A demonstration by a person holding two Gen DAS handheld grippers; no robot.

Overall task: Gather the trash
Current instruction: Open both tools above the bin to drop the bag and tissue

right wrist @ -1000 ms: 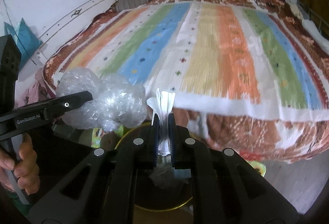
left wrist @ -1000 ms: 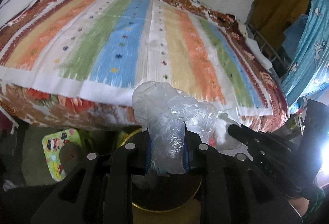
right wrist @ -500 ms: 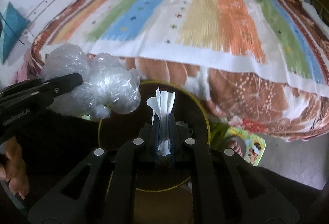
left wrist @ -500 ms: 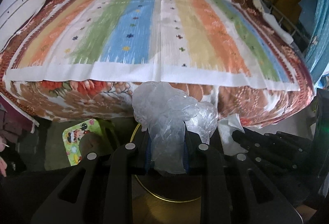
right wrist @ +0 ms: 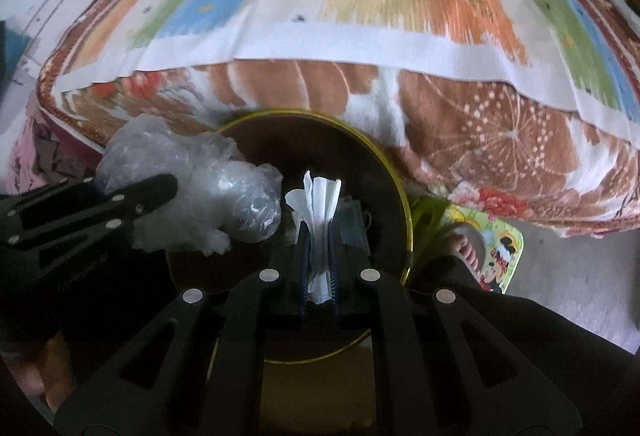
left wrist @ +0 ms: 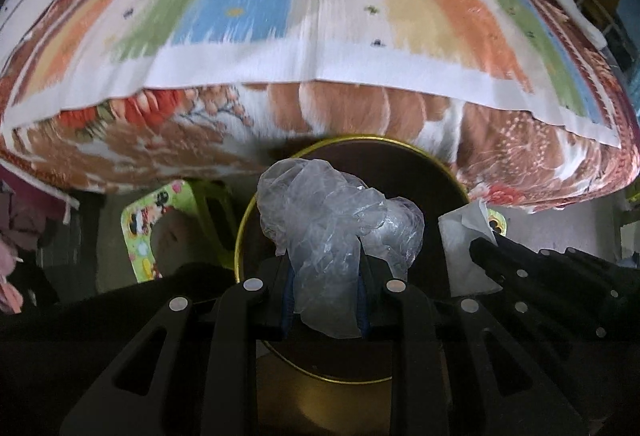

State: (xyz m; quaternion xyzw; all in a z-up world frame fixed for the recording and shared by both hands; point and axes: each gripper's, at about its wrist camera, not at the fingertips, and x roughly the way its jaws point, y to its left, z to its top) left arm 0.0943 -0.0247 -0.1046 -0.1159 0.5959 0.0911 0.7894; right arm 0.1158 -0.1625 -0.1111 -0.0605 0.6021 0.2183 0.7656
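Left wrist view: left gripper (left wrist: 326, 290) is clamped on a crumpled clear plastic bag (left wrist: 336, 232), which bulges above the fingertips. The bag hangs over the open mouth of a dark round bin with a yellow rim (left wrist: 239, 236). The right gripper (left wrist: 486, 248) enters from the bin's right side, holding a white tissue (left wrist: 464, 248) over the rim. Behind the bin, the edge of a bed with a striped blanket (left wrist: 320, 16) over a floral brown sheet (left wrist: 160, 140). Left of the bin, a green cartoon-print stool (left wrist: 140, 236).

Right wrist view: right gripper (right wrist: 319, 256) is pinched shut on the folded white tissue (right wrist: 318, 204), held upright above the bin interior (right wrist: 320, 156). The left gripper (right wrist: 160, 192) holds the plastic bag (right wrist: 224, 204) over the bin's left rim. Some pale item lies inside the bin, unclear. Right of the bin, the green stool (right wrist: 496, 256) with bare toes (right wrist: 468, 248) beside it.
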